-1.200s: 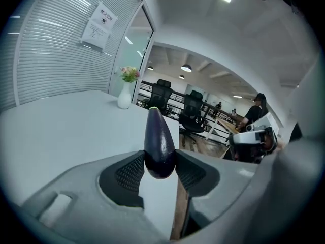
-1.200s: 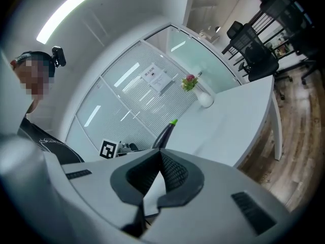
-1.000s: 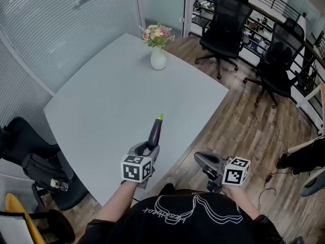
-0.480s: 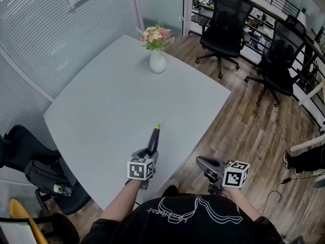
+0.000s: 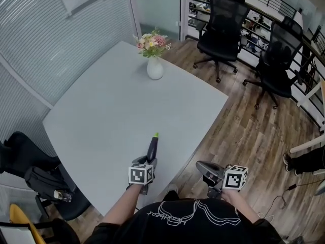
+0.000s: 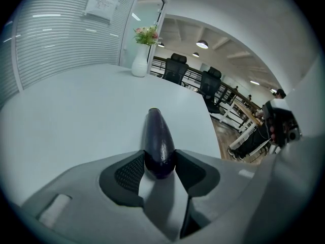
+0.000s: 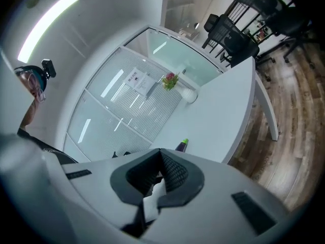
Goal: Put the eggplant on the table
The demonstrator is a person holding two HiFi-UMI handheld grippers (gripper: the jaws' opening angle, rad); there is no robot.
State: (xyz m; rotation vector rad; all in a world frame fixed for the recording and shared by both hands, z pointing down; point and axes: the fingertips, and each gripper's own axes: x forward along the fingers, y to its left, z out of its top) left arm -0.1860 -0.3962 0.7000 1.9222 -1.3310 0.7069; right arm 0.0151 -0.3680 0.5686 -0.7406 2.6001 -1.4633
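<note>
A dark purple eggplant (image 5: pixel 152 147) with a green tip is clamped at its thick end by my left gripper (image 5: pixel 148 161). It points away from me, low over the near part of the white table (image 5: pixel 101 111). In the left gripper view both pads press on the eggplant (image 6: pixel 158 139), and my left gripper (image 6: pixel 159 168) slants down at the tabletop (image 6: pixel 76 105). I cannot tell whether the eggplant touches the table. My right gripper (image 5: pixel 205 169) hangs off the table's near right edge, over the wooden floor. My right gripper (image 7: pixel 160 154) has its jaws together and nothing between them, and the eggplant (image 7: pixel 181 146) shows beyond it.
A white vase of flowers (image 5: pixel 154 65) stands at the table's far corner. Black office chairs (image 5: pixel 223 19) are on the wooden floor to the right. Another black chair with a bag (image 5: pixel 35 179) sits at the table's left side. A blind-covered glass wall (image 5: pixel 45 29) runs behind.
My left gripper has sunk towards the tabletop with the eggplant, which now tilts lower. The right gripper has dropped a little.
</note>
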